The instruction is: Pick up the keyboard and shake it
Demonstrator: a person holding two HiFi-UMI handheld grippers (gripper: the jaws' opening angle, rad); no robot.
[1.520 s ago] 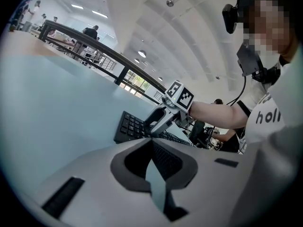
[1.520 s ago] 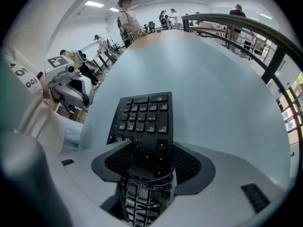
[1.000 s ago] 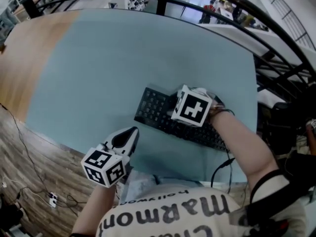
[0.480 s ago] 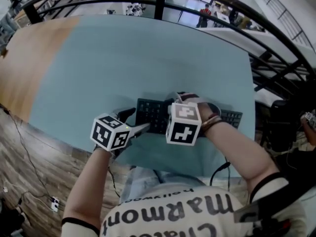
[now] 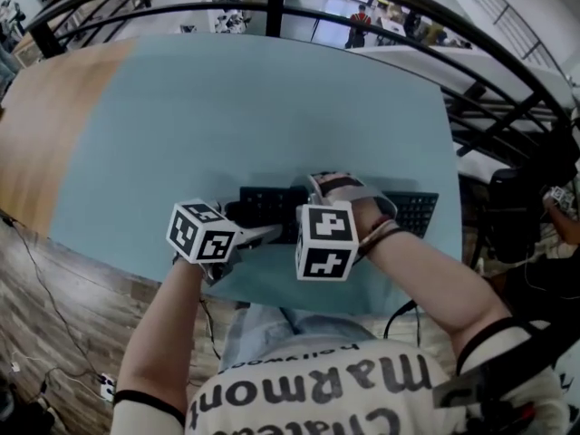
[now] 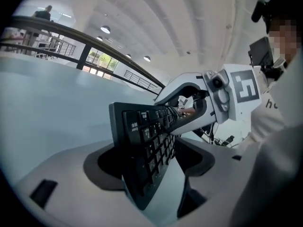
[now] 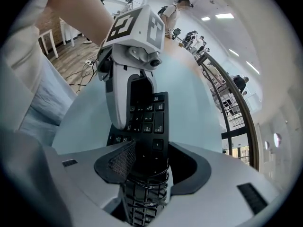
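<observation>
A pale blue table point(image 5: 272, 107) is spreading wide, its left end showing bare wood point(image 5: 45, 125). Beyond the table's far edge a curved black railing point(image 5: 275, 7) is sweeping round. Plank floor point(image 5: 54, 306) is lying at its near left; ceiling lights point(image 6: 105, 30) are glowing overhead.

One keyboard point(image 5: 272, 205), one table point(image 5: 272, 107), two tools: left tool point(image 5: 249, 227), right tool point(image 5: 332, 188).
</observation>
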